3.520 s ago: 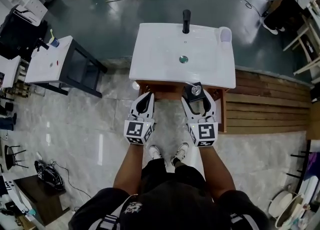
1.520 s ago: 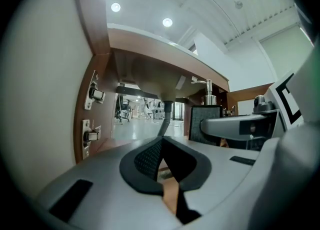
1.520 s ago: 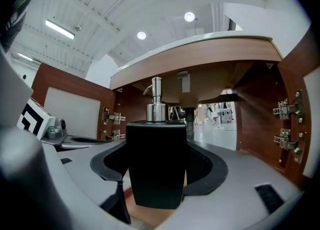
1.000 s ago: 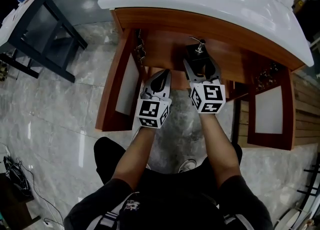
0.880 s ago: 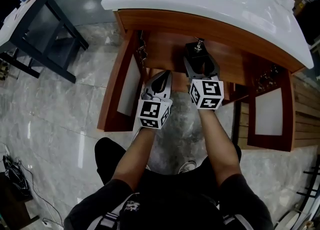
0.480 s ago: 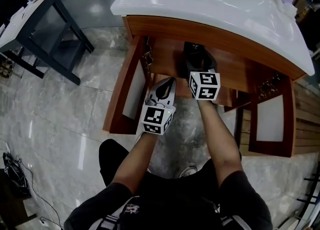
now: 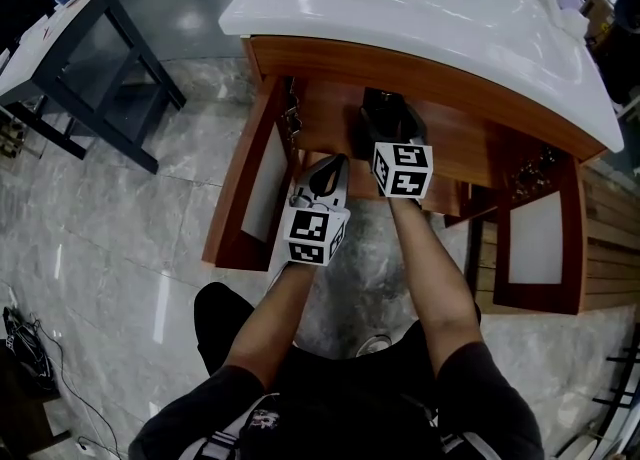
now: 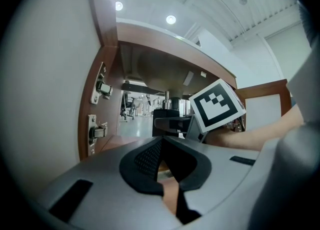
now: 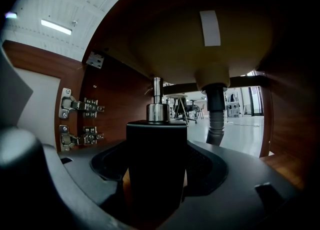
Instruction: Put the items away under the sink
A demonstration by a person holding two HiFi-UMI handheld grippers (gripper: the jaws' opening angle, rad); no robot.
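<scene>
A black soap dispenser (image 9: 156, 149) with a metal pump stands upright between the jaws of my right gripper (image 9: 156, 174), which is shut on it. In the head view my right gripper (image 7: 388, 131) reaches into the open wooden cabinet (image 7: 460, 143) under the white sink (image 7: 300, 8), and the dispenser (image 7: 380, 113) is mostly hidden beneath the counter edge. My left gripper (image 7: 328, 170) hangs just in front of the cabinet's opening, shut and empty. The left gripper view shows the left gripper's (image 8: 163, 139) tips meeting, with the dispenser (image 8: 167, 119) beyond them.
Both cabinet doors stand open, the left door (image 7: 252, 188) and the right door (image 7: 540, 238). A grey drain pipe (image 9: 216, 119) drops from the basin inside. Hinges (image 9: 80, 106) sit on the left wall. A dark table (image 7: 90, 48) stands to the left.
My right gripper has carried the dispenser deeper into the cabinet, so its pump is now hidden under the counter edge in the head view. The left gripper has stayed put.
</scene>
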